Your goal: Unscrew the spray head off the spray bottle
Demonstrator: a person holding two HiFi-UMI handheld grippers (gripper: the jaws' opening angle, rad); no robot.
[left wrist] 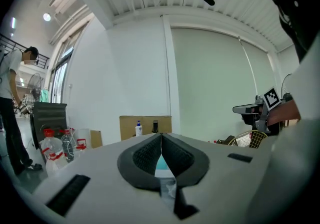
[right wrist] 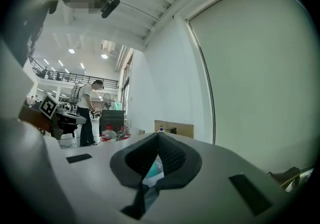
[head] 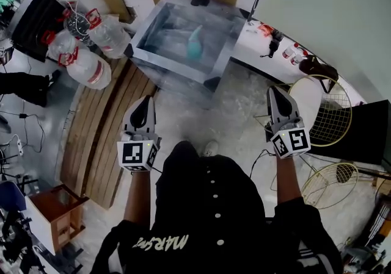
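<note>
Left hand-held gripper (head: 146, 100) and right hand-held gripper (head: 276, 93) point ahead, jaws closed (empty). Teal spray bottle (head: 194, 44) on worktop (head: 174, 62) beyond.

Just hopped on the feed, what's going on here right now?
A person holds a gripper in each hand, out in front of the body. The left gripper and the right gripper are both shut with nothing between the jaws. The teal spray bottle sits on the grey-framed table ahead, well clear of both grippers. Neither one has reached it, so the unscrewing has not begun.
</note>
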